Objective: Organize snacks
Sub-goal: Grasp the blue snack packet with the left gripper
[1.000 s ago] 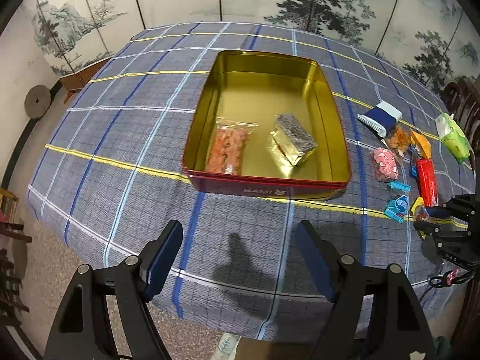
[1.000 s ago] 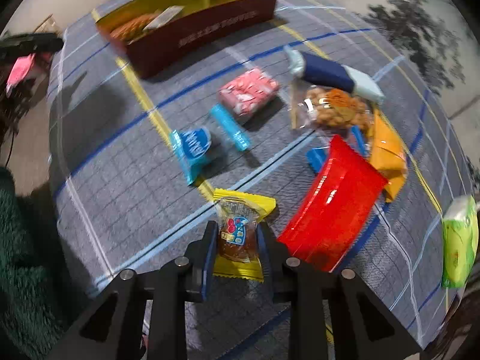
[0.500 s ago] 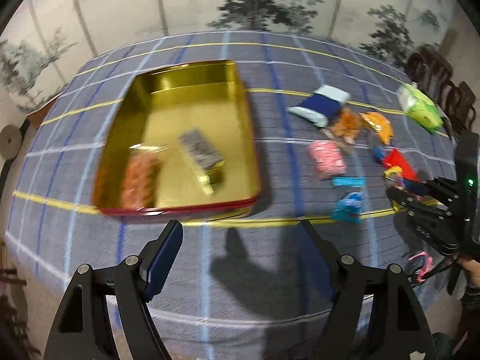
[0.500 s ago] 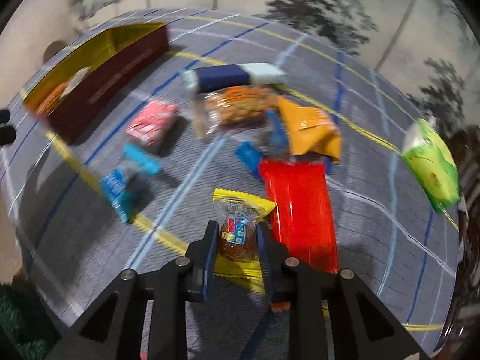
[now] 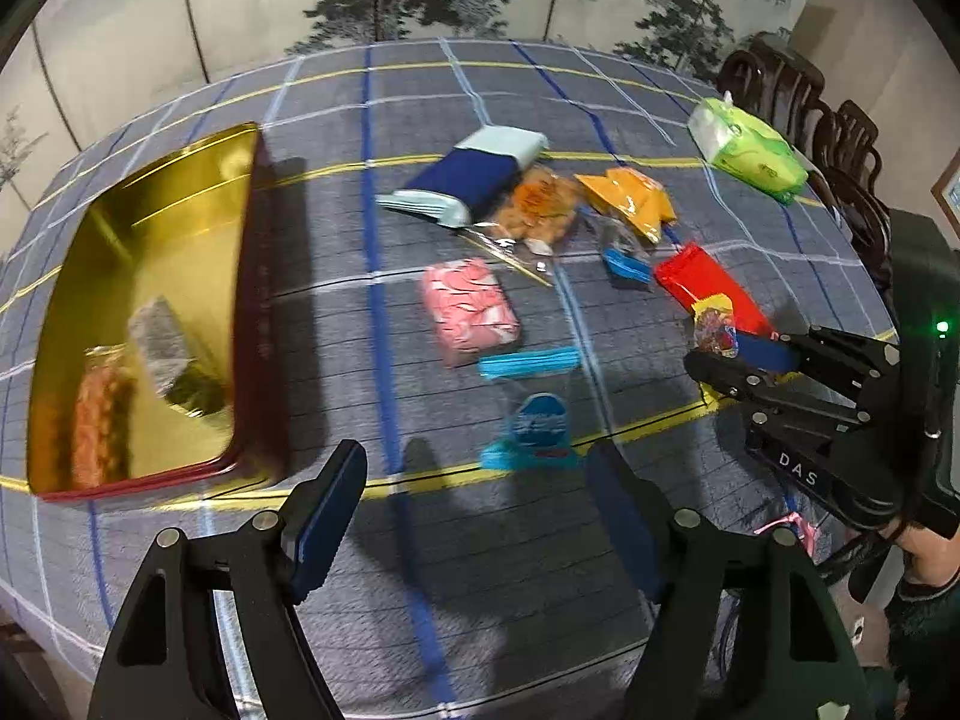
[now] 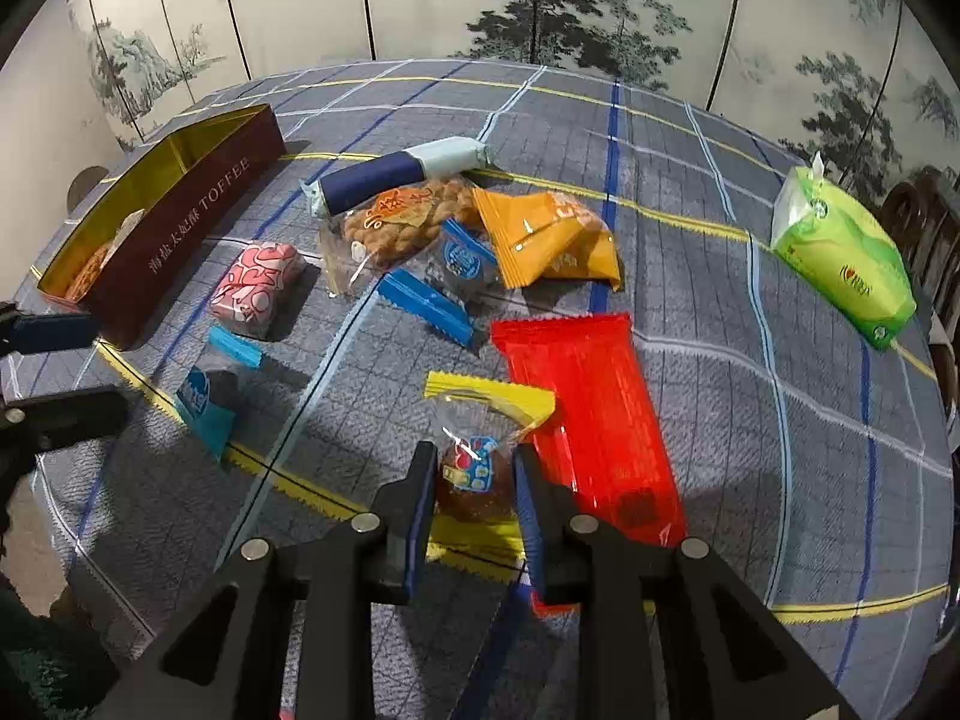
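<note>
Printed in pale letters along the maroon outer side wall of the tin (image 6: 198, 228), toward the left edge of the table: a line of Chinese characters, too small to make out with certainty, followed by "TOFFEE". Stamped in white on the black body of the right gripper (image 5: 729, 360), as seen in the left wrist view: "DAS". Orange brush-style characters on the clear bag of twisted fried snacks (image 6: 402, 222), unreadable. Small print and logos on the green tissue pack (image 6: 840, 258), the orange packet (image 6: 552, 234) and the blue-ended wrappers (image 6: 201, 393), none legible.
</note>
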Available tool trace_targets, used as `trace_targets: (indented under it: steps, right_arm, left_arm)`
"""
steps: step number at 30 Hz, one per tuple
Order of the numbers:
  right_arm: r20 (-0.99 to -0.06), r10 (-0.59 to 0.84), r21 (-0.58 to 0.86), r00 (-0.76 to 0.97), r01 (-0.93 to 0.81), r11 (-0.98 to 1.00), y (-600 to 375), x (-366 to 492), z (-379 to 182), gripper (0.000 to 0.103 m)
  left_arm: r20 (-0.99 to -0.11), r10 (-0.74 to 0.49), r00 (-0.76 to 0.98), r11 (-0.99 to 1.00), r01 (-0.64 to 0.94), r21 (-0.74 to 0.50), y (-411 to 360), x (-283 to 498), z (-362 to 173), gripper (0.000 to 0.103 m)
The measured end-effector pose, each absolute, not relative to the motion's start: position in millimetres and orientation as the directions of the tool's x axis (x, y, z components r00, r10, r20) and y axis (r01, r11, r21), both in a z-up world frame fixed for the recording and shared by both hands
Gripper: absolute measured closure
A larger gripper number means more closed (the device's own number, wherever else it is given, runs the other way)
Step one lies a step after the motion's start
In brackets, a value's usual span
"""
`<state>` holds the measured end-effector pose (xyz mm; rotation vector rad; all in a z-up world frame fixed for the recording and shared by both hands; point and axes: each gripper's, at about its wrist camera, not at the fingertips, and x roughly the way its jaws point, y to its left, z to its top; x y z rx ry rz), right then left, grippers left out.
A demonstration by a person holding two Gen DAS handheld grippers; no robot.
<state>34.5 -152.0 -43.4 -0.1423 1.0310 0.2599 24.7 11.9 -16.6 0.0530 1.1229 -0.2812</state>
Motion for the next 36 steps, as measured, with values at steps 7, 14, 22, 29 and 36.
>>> trace_targets:
  steps: [7,14,22,29,36]
  right_arm:
    - [-0.853,0.170,0.034,0.493,-0.273,0.961,-156.5,29.8,-43.4,0.078]
    - [-0.853,0.181,0.044,0.490,-0.278,0.959,-156.3,30.2,-44.2,0.078]
    - [-0.850,0.190,0.052,0.491,-0.281,0.958,-157.4,29.9,-44.6,0.078]
    - [-0.852,0.187,0.052,0.489,-0.277,0.960,-157.5,30.2,-44.6,0.078]
    - [-0.857,0.179,0.042,0.484,-0.281,0.959,-155.6,31.0,-44.5,0.078]
  left_arm:
    - [-0.911,-0.188,0.366,0.962,0.256,-0.096,-4.8,34.9,-27.8,0.050]
    - [-0.925,-0.187,0.332,0.965,0.240,-0.109,-12.0,44.7,-37.4,0.057]
    - [-0.932,-0.177,0.318,0.964,0.248,-0.098,-18.6,50.4,-45.0,0.070]
    - [-0.926,-0.193,0.324,0.959,0.262,-0.109,-16.7,48.1,-42.7,0.078]
    - [-0.919,-0.238,0.316,0.950,0.273,-0.152,-13.5,45.7,-39.0,0.080]
